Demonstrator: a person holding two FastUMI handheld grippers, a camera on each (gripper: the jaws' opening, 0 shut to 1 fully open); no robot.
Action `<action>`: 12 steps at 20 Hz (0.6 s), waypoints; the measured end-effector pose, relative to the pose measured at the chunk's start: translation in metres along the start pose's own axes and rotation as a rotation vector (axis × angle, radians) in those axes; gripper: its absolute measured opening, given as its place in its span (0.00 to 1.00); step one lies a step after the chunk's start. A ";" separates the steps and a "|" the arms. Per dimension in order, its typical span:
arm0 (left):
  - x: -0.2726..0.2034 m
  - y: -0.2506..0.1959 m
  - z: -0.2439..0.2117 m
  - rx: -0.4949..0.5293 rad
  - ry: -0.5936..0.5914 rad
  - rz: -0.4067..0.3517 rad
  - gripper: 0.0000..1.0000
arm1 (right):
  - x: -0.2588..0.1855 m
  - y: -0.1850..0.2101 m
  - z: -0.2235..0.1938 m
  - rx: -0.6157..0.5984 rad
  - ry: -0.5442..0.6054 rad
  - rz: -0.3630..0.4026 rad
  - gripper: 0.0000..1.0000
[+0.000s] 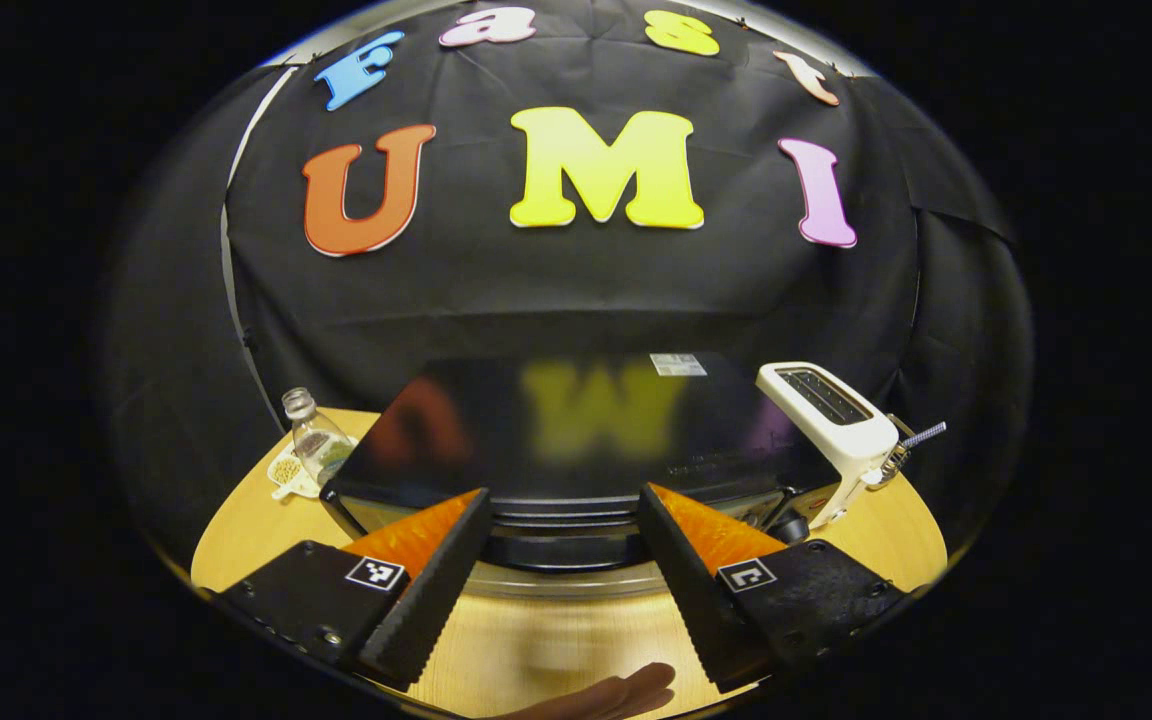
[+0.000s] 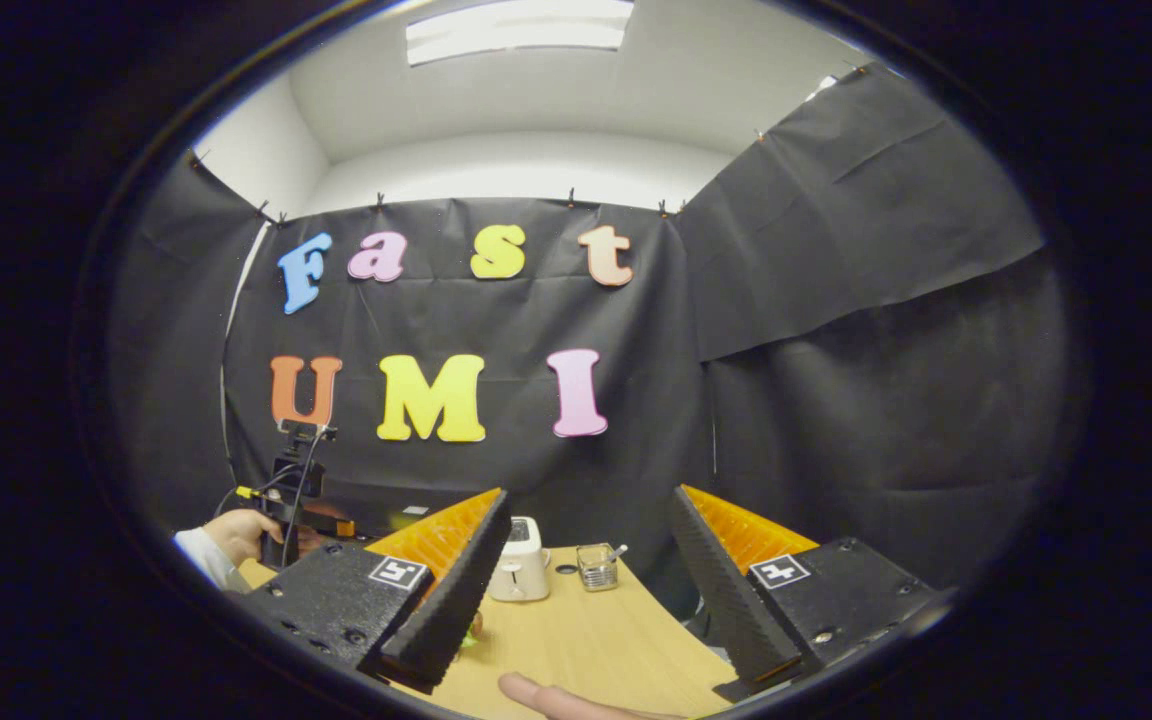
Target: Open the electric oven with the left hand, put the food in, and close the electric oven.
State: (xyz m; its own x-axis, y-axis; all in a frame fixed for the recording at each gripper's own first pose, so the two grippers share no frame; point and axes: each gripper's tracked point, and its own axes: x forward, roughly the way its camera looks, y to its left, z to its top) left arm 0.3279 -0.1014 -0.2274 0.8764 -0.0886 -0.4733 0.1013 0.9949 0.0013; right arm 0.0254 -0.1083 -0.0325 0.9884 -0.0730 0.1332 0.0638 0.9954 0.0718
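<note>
In the left gripper view, the left claw (image 1: pixel 563 540) hangs spread wide and empty over the glossy black electric oven (image 1: pixel 576 440), which sits on the pale wooden bench (image 1: pixel 556 640) between a clear glass bottle (image 1: pixel 316 440) and a white two-slot toaster (image 1: pixel 831 425). In the right gripper view, the right claw (image 2: pixel 586 580) is likewise released, holding nothing, above the bench, facing the toaster and a small clear glass jar (image 2: pixel 596 566); farther left, a hand (image 2: pixel 241 532) grips the other device.

Right hand-held gripper (image 2: pixel 586 590) gapes above table (image 2: pixel 596 640) (toaster (image 2: pixel 519 560) beyond)
</note>
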 end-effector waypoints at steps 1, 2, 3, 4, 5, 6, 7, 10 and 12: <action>-0.001 0.001 -0.005 0.005 0.029 0.000 0.87 | 0.000 0.002 -0.004 -0.002 0.014 0.003 1.00; -0.003 0.001 -0.002 0.002 0.021 -0.001 0.99 | 0.001 0.004 -0.008 -0.005 0.026 0.008 1.00; -0.004 0.002 -0.005 -0.001 0.033 0.000 0.88 | 0.000 0.008 -0.009 -0.007 0.029 0.016 1.00; -0.006 0.001 -0.004 -0.008 0.032 0.003 0.99 | -0.001 0.010 -0.009 -0.015 0.029 0.025 0.94; -0.008 0.001 -0.006 -0.008 0.040 0.005 0.99 | -0.001 0.010 -0.010 -0.030 0.032 0.024 1.00; -0.011 0.001 -0.007 -0.001 0.037 0.003 0.99 | 0.000 0.009 -0.011 -0.045 0.042 0.018 1.00; -0.013 0.002 -0.008 0.000 0.038 0.002 0.99 | -0.002 0.009 -0.012 -0.048 0.049 0.016 1.00; -0.028 0.001 -0.018 0.004 0.029 0.003 0.99 | -0.009 0.011 -0.006 -0.044 0.059 0.017 1.00; -0.039 -0.001 -0.027 0.007 0.028 0.003 0.99 | -0.017 0.013 0.000 -0.048 0.053 0.017 0.94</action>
State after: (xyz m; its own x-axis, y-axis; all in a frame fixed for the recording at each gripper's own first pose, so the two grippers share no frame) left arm 0.2806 -0.0981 -0.2326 0.8635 -0.0839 -0.4974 0.1018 0.9948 0.0090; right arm 0.0098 -0.0945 -0.0341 0.9952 -0.0534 0.0814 0.0518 0.9984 0.0219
